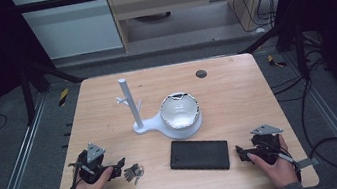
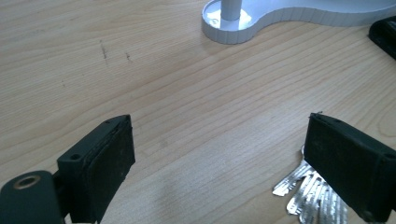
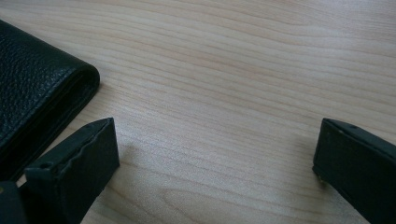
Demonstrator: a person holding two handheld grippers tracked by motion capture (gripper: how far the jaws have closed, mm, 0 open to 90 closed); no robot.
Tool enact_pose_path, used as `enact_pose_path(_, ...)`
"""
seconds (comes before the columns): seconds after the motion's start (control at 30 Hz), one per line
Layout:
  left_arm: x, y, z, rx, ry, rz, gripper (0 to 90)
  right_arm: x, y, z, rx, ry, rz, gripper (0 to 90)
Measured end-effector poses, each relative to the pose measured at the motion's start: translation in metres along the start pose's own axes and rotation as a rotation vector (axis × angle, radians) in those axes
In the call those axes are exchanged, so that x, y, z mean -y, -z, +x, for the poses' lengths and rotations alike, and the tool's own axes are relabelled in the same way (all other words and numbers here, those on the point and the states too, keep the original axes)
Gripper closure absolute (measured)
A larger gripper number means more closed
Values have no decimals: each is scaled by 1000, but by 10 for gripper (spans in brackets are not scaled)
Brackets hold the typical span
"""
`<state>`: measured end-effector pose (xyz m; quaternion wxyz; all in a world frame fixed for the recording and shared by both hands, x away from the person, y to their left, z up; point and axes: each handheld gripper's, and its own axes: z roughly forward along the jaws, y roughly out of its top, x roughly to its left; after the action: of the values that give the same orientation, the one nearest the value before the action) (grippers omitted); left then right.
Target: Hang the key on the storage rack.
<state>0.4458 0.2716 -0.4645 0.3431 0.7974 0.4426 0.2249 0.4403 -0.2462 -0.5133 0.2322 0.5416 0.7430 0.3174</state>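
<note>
Our left tongs (image 1: 116,166) sit at the near left of the desk (image 1: 236,89) with the jaws spread wide and nothing between the pads. A bunch of keys (image 1: 133,172) lies flat on the wood just to their right; in the left gripper view the silver key blades (image 2: 310,193) fan out just beside the right-hand jaw, partly hidden behind it, and we cannot tell whether they touch. Our right tongs (image 1: 242,154) rest at the near right, also released and wide apart, gripping nothing, over bare wood. Just to their left lies a black wallet (image 1: 199,154), flat and rectangular, its grained leather and rounded corner showing in the right gripper view (image 3: 32,88).

The desk is pale wood with a fine grain and rounded corners. Towards its middle stands a white plastic stand (image 1: 134,110) with a slim upright post, and a round white bowl (image 1: 179,112) on its base. Around the desk the floor is dark, with trailing cables at the right.
</note>
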Motion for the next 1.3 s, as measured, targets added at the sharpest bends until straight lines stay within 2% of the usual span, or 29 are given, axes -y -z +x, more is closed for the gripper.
enact_pose_path(0.07, -5, 4, -2, 25, -11, 27, 80, 0, 0, 0, 0, 0, 1, 4)
enact_pose_path(0.17, -11, 7, -7, 32, -61, 100, 79, 0, 0, 0, -1, 0, 1, 4)
enact_pose_path(0.23, -13, 9, -10, 49, -71, 136, 79, 0, 0, 0, 0, 0, 0, 4)
enact_pose_path(0.4, -18, 8, -16, 102, -98, 197, 67, 0, 0, 0, 0, 0, 0, 4)
enact_pose_path(0.43, -18, 8, -16, 102, -98, 197, 66, 0, 0, 0, -1, 0, 0, 4)
enact_pose_path(0.47, -20, 7, -19, 117, -127, 227, 58, 0, 0, 0, 0, 0, 0, 3)
enact_pose_path(0.63, -28, 5, -24, 126, -161, 258, 48, 0, 0, 0, -1, 3, 0, 4)
enact_pose_path(0.73, -35, 8, -29, 122, -201, 276, 62, 0, 0, -1, -9, 3, 1, 4)
enact_pose_path(0.9, -38, 6, -32, 150, -210, 319, 87, 0, 1, -2, -18, 12, 2, 4)
enact_pose_path(0.93, -39, 5, -33, 153, -216, 329, 114, 0, 1, -2, -19, 14, 2, 4)
enact_pose_path(1.03, -42, 1, -35, 145, -237, 358, 149, 0, 1, -2, -20, 13, 2, 4)
enact_pose_path(1.1, -43, 0, -35, 147, -238, 364, 171, 0, 1, -2, -20, 14, 2, 4)
enact_pose_path(1.13, -45, -3, -34, 153, -236, 386, 173, 0, 1, -2, -21, 14, 2, 4)
enact_pose_path(1.3, -46, -7, -39, 170, -272, 416, 215, 0, 1, -2, -20, 15, 2, 4)
